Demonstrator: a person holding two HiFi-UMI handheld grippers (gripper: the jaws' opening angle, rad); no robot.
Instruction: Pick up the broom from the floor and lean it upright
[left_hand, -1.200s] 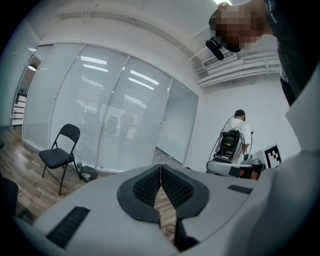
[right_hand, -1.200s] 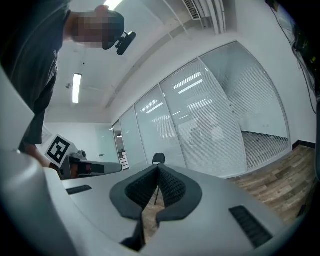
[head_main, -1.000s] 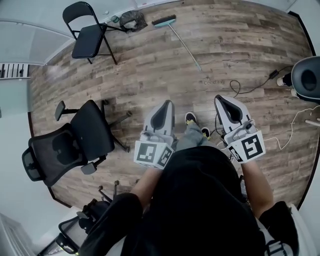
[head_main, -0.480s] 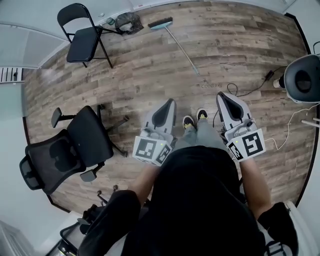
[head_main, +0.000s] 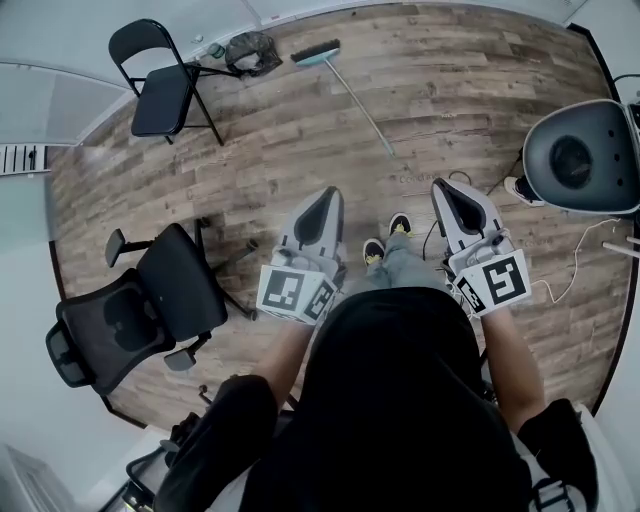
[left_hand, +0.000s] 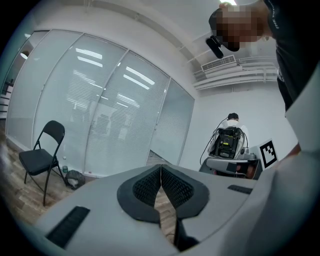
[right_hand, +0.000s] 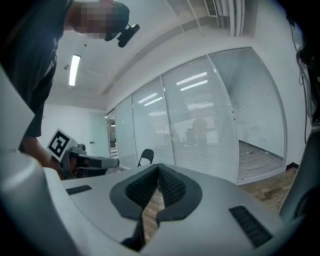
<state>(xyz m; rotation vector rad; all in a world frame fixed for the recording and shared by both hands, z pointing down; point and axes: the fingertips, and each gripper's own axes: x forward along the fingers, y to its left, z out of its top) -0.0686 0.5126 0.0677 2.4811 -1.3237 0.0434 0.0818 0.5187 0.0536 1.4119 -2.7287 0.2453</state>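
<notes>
The broom (head_main: 345, 82) lies flat on the wood floor at the far side of the room, its teal bristle head (head_main: 316, 53) toward the wall and its thin handle running down to the right. My left gripper (head_main: 325, 203) and right gripper (head_main: 448, 193) are held out level in front of the person's body, well short of the broom. Both are shut with nothing between the pads, as the left gripper view (left_hand: 160, 172) and right gripper view (right_hand: 157, 172) show. The broom is outside both gripper views.
A black folding chair (head_main: 160, 85) and a dark bag (head_main: 250, 48) stand by the glass wall near the broom head. A black office chair (head_main: 140, 305) sits at the left. A grey round seat (head_main: 580, 160) and cables (head_main: 570, 260) are at the right.
The person has stepped forward, both grippers moving with them. The floor and broom slid slightly in the head view, and the round seat at the right came further into frame.
</notes>
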